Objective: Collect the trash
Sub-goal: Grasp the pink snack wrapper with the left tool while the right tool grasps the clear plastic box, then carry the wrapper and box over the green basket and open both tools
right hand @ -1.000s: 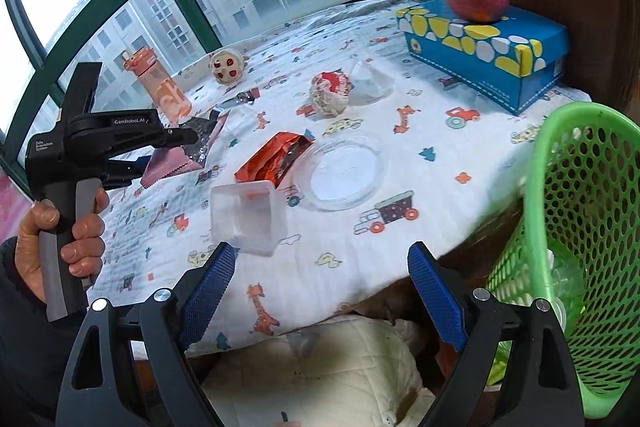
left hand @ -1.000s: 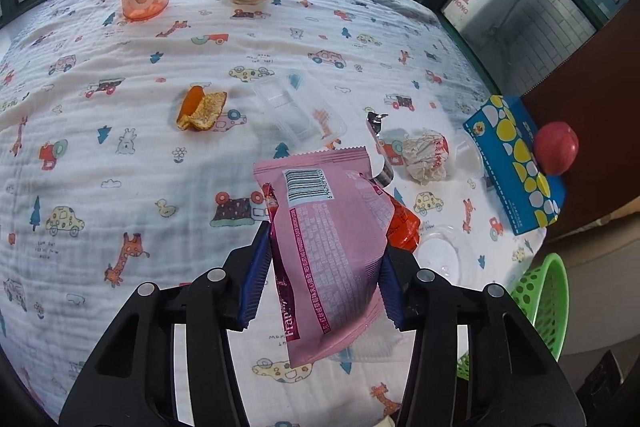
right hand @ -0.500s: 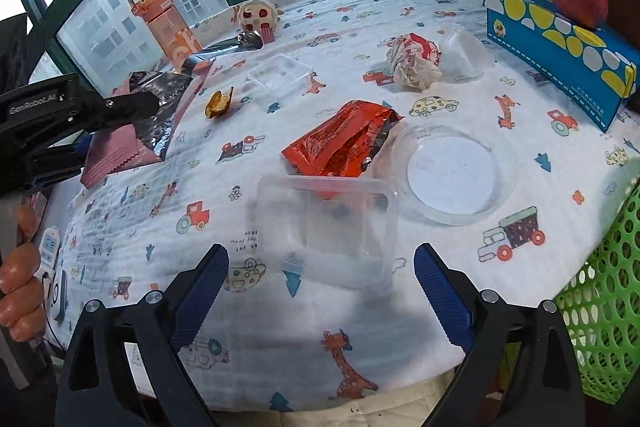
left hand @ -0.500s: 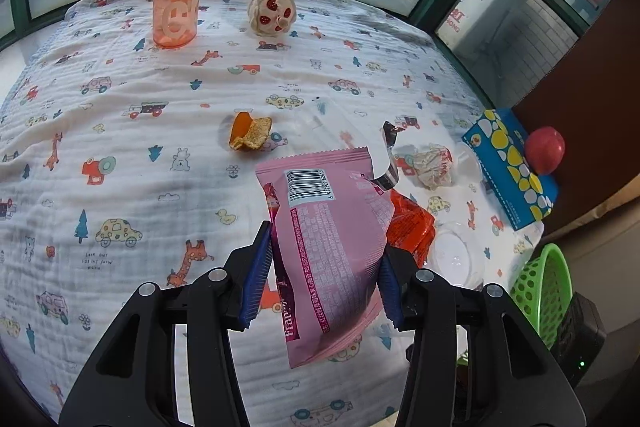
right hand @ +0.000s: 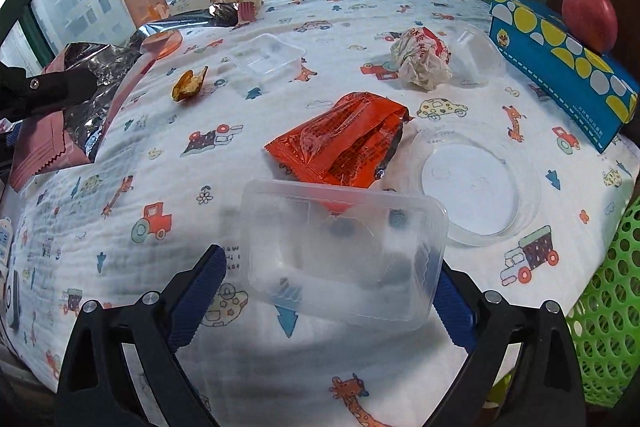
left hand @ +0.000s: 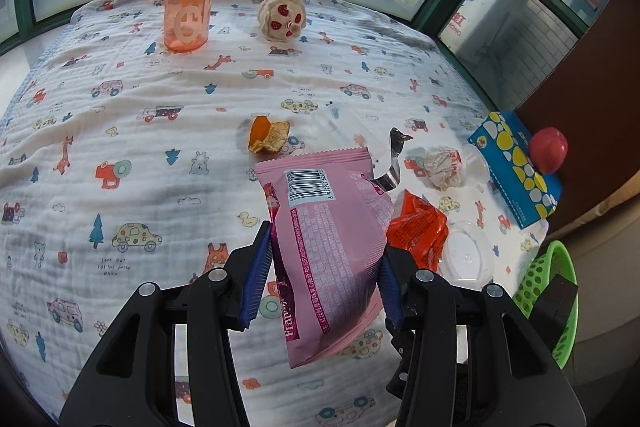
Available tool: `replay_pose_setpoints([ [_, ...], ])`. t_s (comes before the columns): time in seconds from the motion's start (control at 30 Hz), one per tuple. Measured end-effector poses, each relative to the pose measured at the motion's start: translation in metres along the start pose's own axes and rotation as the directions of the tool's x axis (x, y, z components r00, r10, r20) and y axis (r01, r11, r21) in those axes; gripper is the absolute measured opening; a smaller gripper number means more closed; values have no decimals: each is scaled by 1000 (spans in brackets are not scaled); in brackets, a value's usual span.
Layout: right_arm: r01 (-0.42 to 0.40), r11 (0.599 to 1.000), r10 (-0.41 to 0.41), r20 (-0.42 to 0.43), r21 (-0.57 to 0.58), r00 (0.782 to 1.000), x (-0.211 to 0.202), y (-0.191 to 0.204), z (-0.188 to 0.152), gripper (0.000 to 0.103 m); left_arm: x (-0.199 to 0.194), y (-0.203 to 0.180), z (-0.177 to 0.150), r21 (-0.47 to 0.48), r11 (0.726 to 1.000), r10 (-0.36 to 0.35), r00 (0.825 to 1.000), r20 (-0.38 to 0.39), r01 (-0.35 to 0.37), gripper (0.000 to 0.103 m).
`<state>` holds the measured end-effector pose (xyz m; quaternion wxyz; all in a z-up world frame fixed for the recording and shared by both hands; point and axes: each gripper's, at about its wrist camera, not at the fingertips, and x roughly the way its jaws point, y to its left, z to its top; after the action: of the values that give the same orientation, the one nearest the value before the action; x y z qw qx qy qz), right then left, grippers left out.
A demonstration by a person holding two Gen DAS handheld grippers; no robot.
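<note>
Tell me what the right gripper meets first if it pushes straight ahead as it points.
Probably the clear rectangular plastic tray, already lying between the open jaws of the right gripper; the orange wrapper lies beyond.

Tray [right hand: 344, 251] nearest the table edge – wrapper [right hand: 340, 143] behind it, round lid [right hand: 476, 183] right. Basket [right hand: 604, 303] beside the table, right.
</note>
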<state>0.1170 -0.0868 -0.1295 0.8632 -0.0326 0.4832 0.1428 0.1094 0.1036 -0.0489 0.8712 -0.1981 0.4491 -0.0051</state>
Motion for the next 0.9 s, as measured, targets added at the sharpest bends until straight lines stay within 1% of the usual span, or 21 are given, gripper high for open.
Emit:
replay_pose_setpoints([
  [0.03,18,1000,-18,5,-9,1000,1,2,0,93,0,0,0,1,1000,0,1000,0,0,47],
  [0.1,31,999,-31,13,-14,999,1,3,-1,84,0,0,-1,5,1000,2,1000,1,-2,47],
  [0.17,32,999,-32,9,-14,999,1,3,-1,84,-1,-1,-1,7,1000,2,1000,3,-2,47],
  [0.23,14,1000,-14,17,-14,1000,-3,2,-2,84,-2,-2,-2,10,1000,0,1000,7,-1,47],
  [0.4,-21,1000,21,54,-9,998,-27,-8,-5,84,-8,-13,-4,41,999,-10,1000,17,9,47],
  [0.5,-41,999,39,76,21,996,-44,-22,-6,84,-10,-23,-7,59,998,-19,1000,17,18,47],
  [0.57,-40,998,36,96,43,995,-57,-34,-7,84,-12,-31,-8,74,997,-26,999,19,25,47],
  [0.73,-22,994,7,139,105,990,-87,-69,-12,84,-12,-62,-12,123,991,-58,998,15,56,47],
  [0.9,11,986,-38,157,166,987,-110,-109,-23,84,-11,-101,-16,183,978,-102,995,8,99,47],
])
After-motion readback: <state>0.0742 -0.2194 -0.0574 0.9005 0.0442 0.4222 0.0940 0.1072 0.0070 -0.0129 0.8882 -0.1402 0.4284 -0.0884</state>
